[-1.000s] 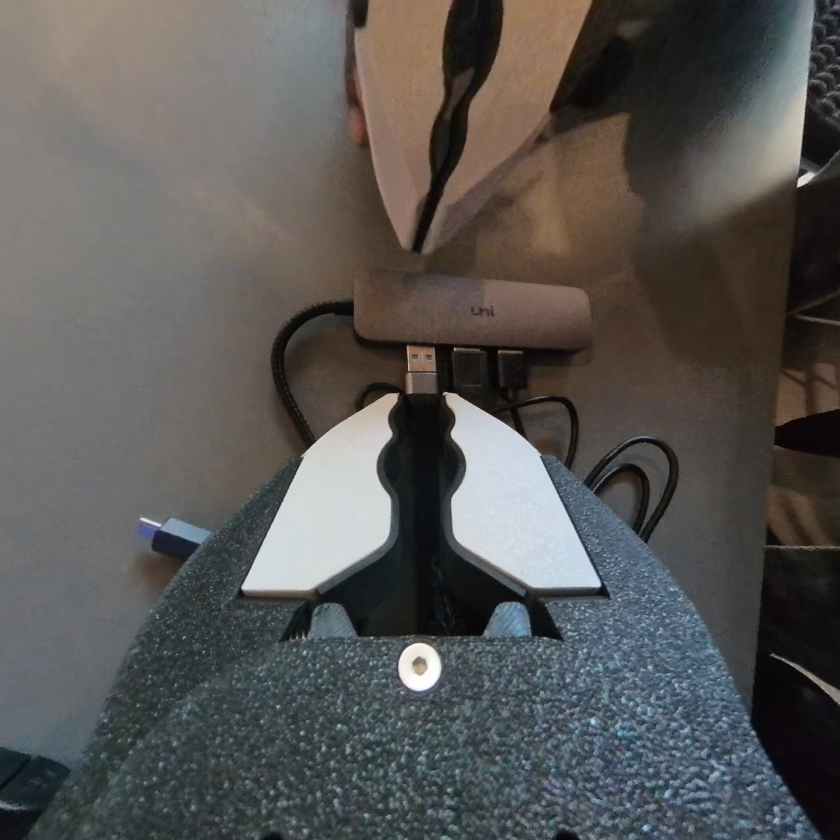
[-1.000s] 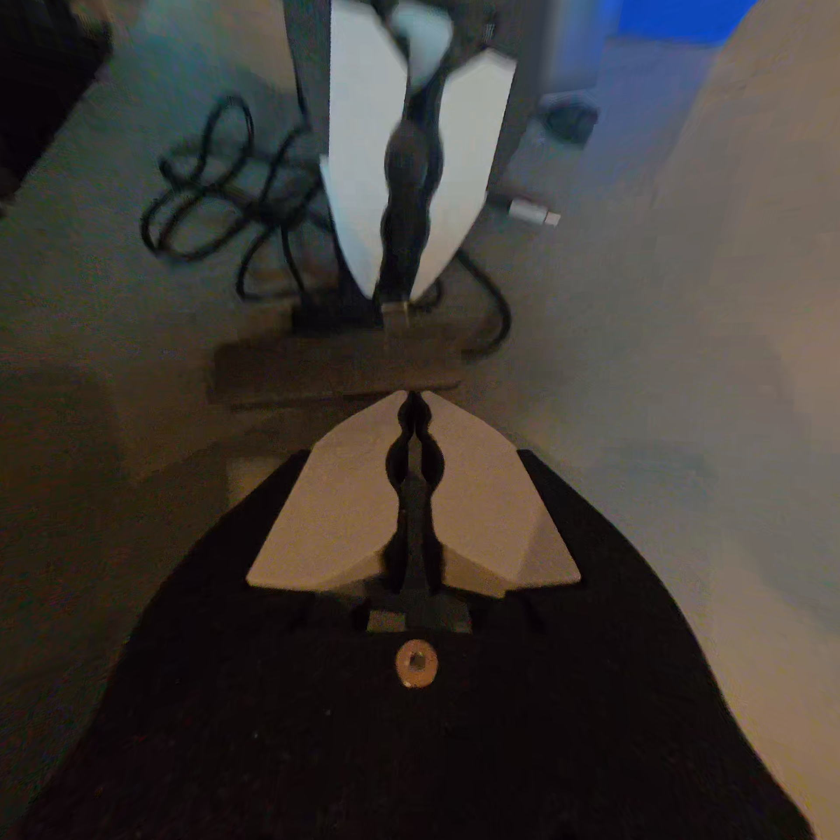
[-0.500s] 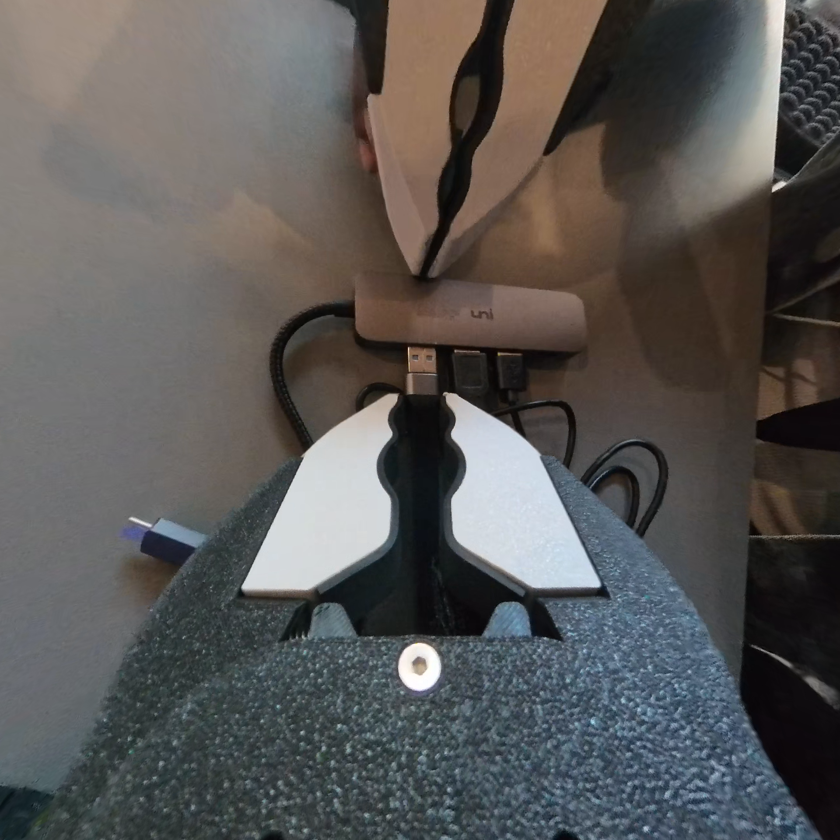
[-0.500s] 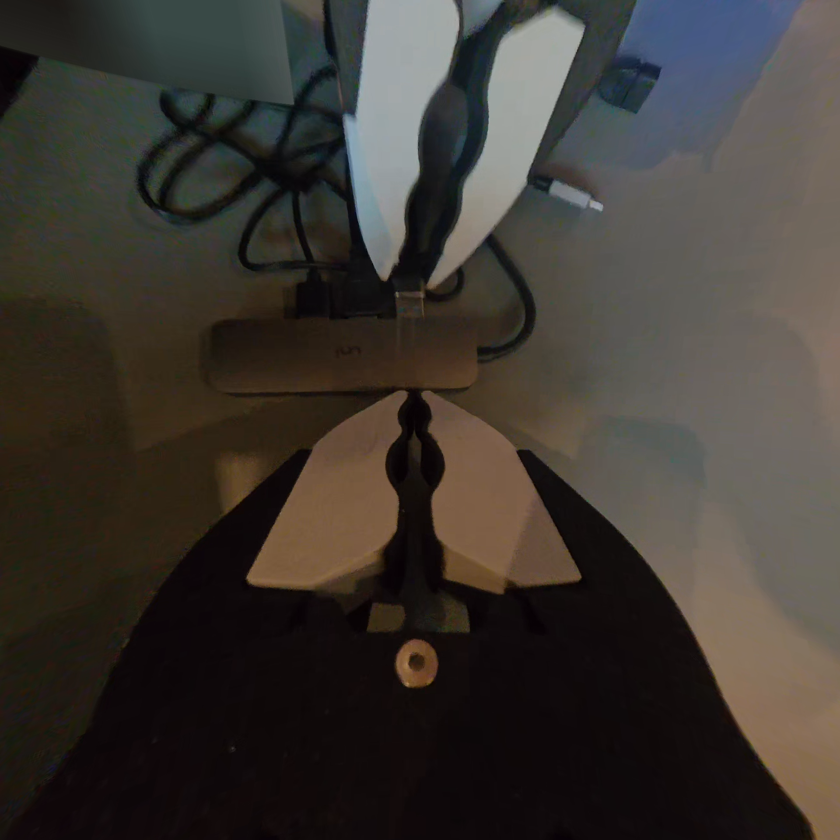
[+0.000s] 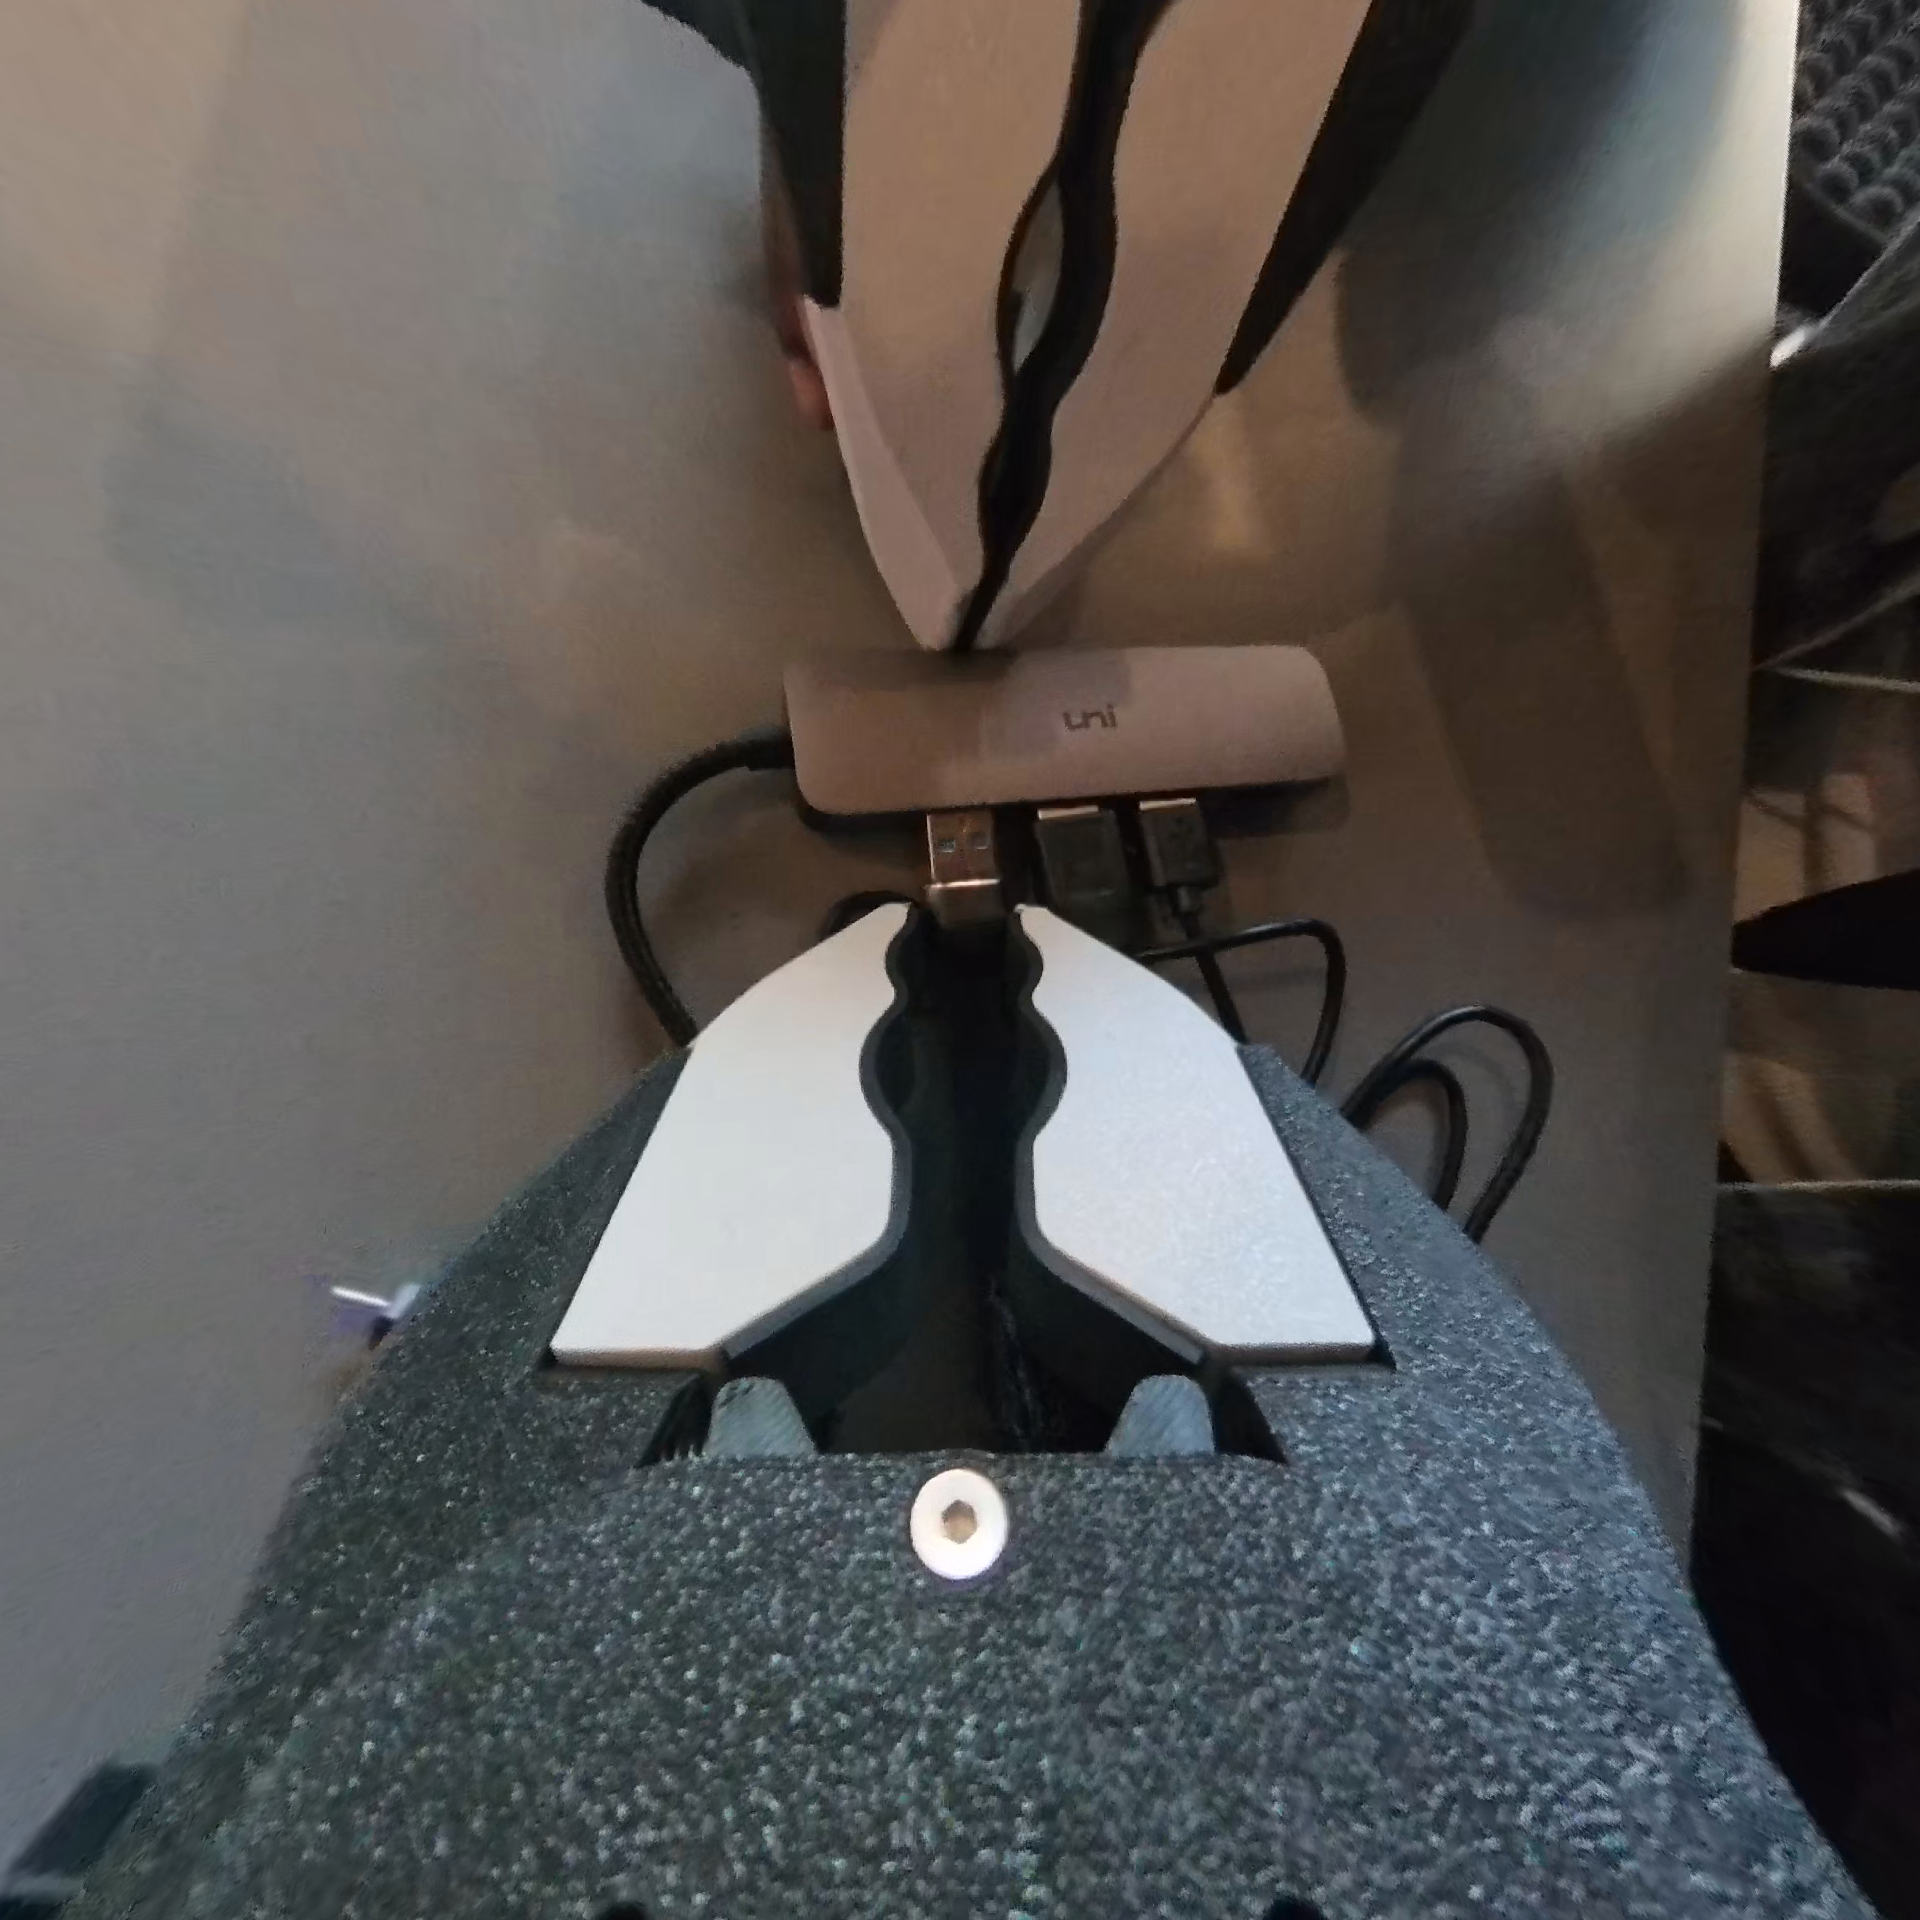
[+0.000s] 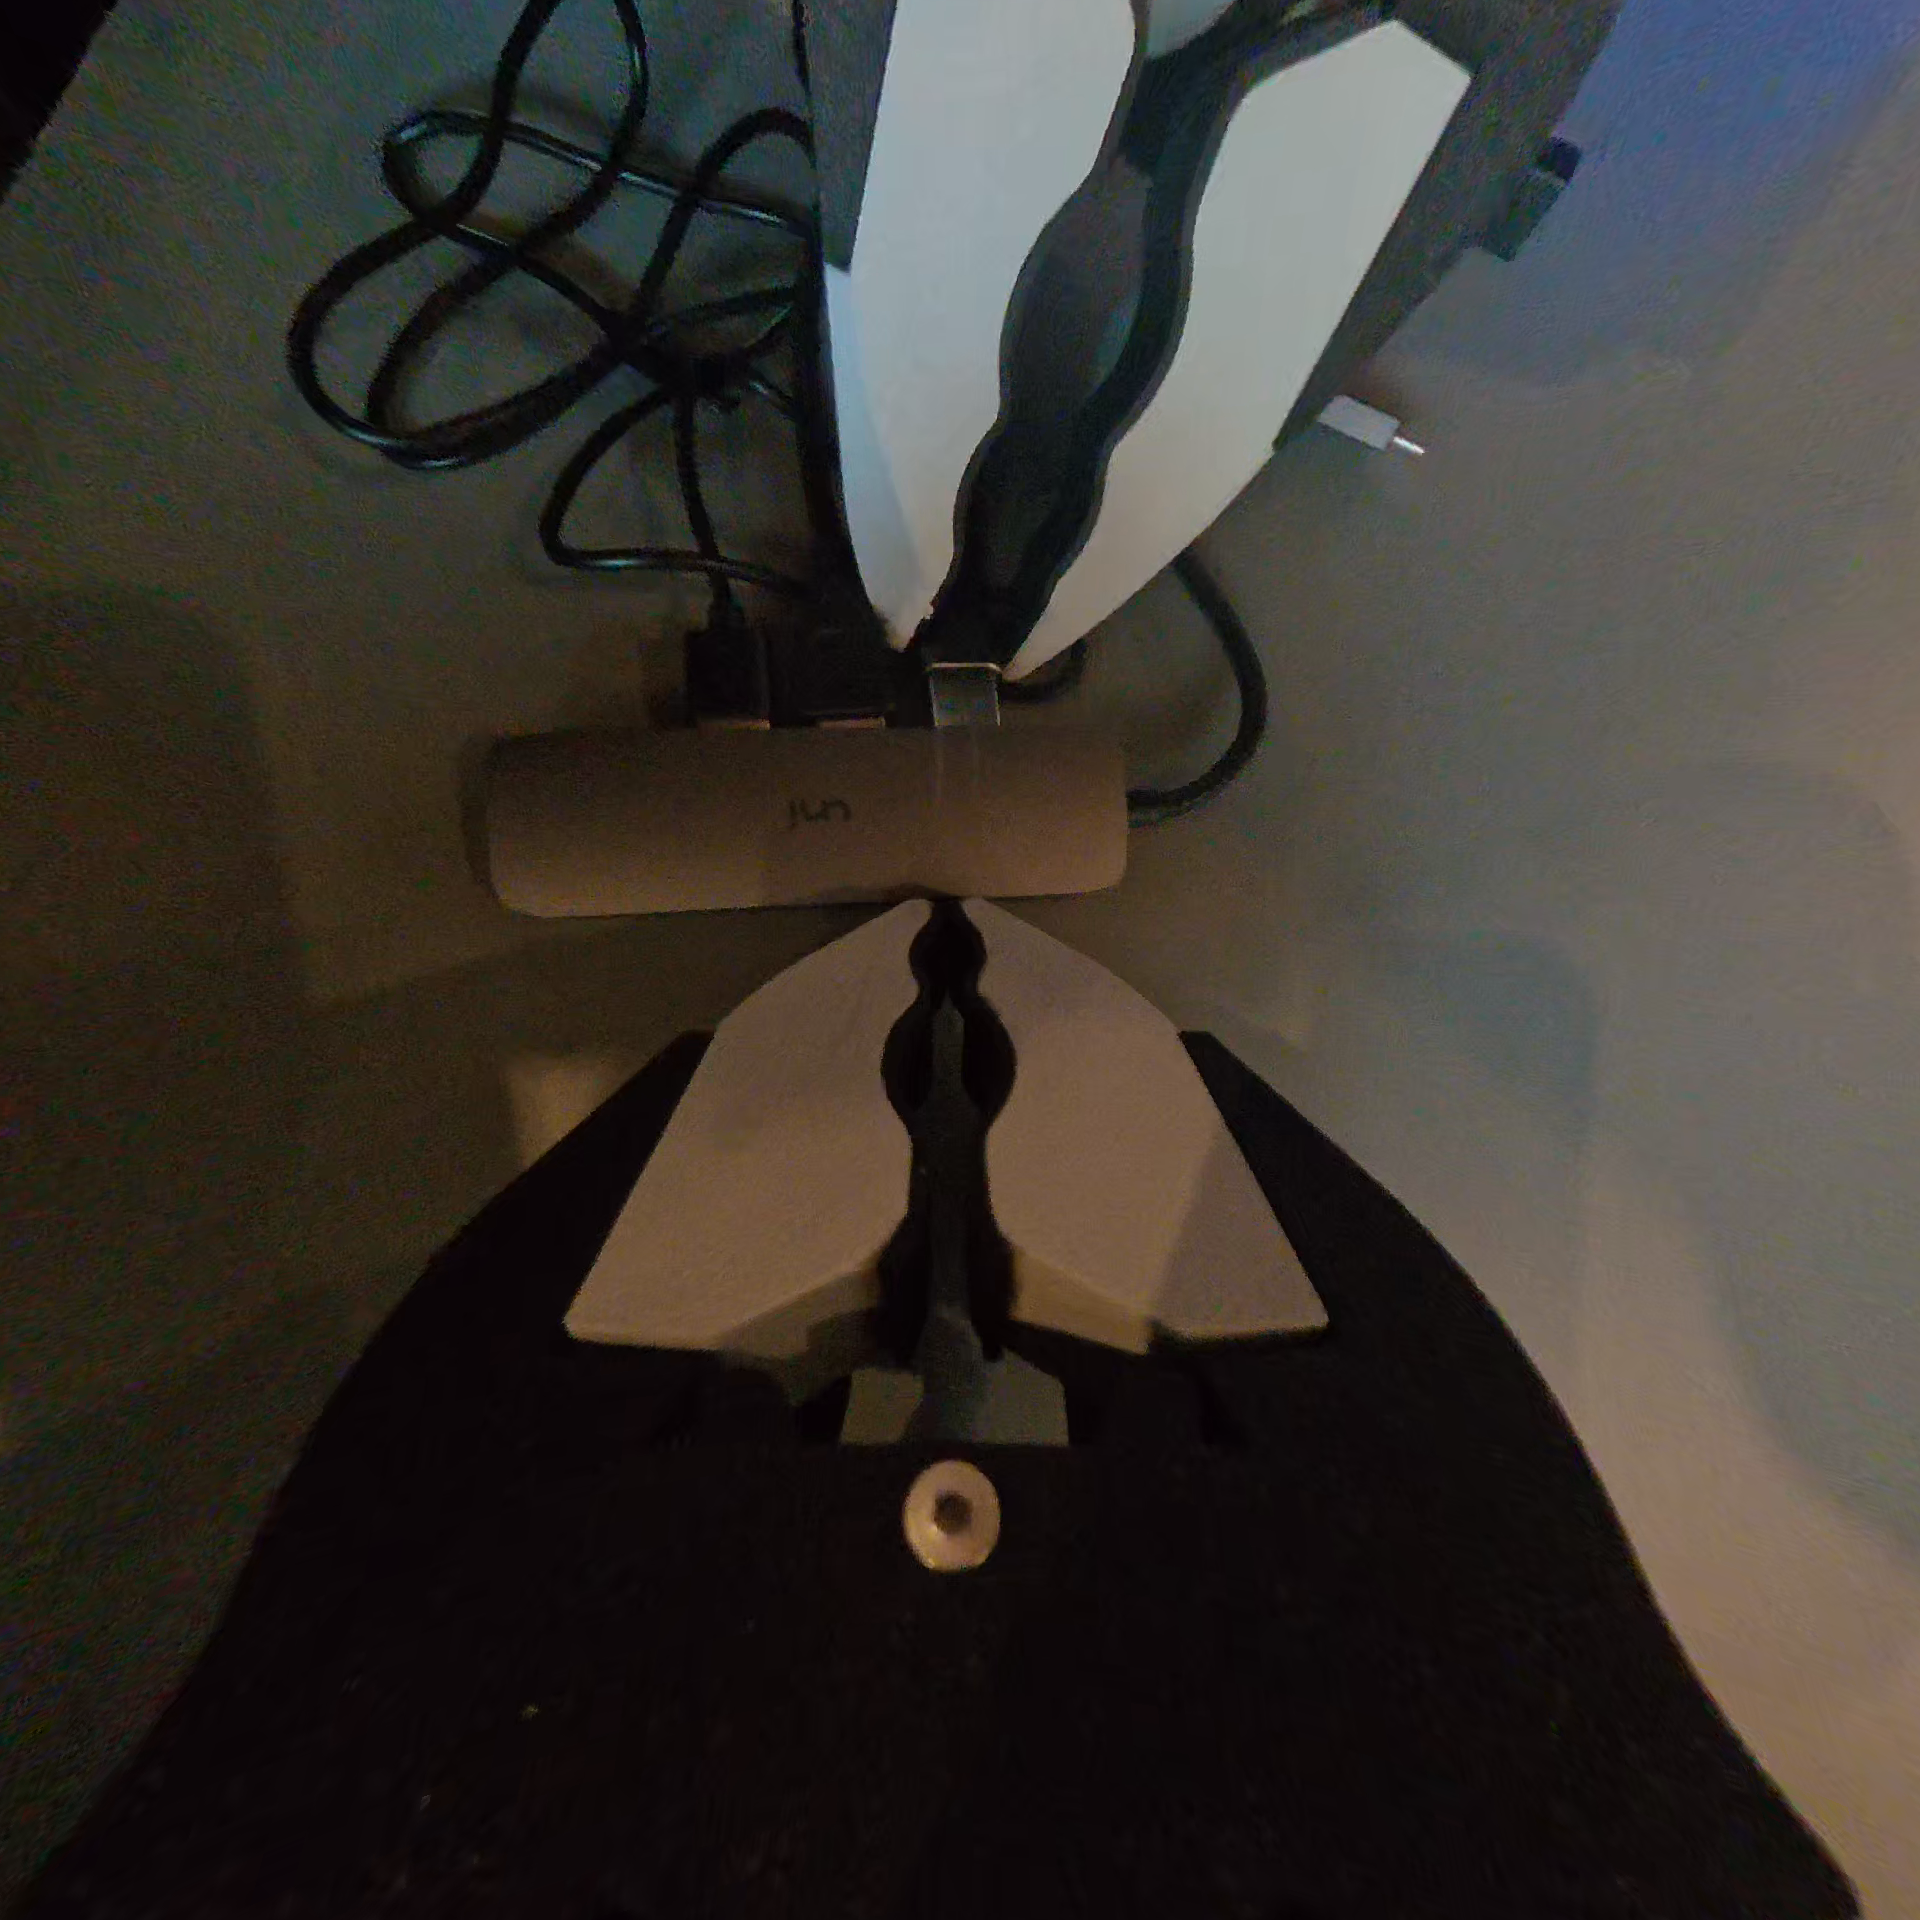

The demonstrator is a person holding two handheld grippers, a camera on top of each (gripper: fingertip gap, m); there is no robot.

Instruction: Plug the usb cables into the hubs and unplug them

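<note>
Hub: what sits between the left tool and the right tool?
Only the grey hub. Left tool, shut on the silver USB plug, meets its port side; right tool, shut, touches its back edge. Both wrist views show it.

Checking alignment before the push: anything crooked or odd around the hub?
Yes. The silver plug held by the left gripper sits tilted at the hub, most of its metal shell exposed, not squarely seated. The two black plugs beside it sit straight. The right gripper presses shut against the hub's back edge.
</note>
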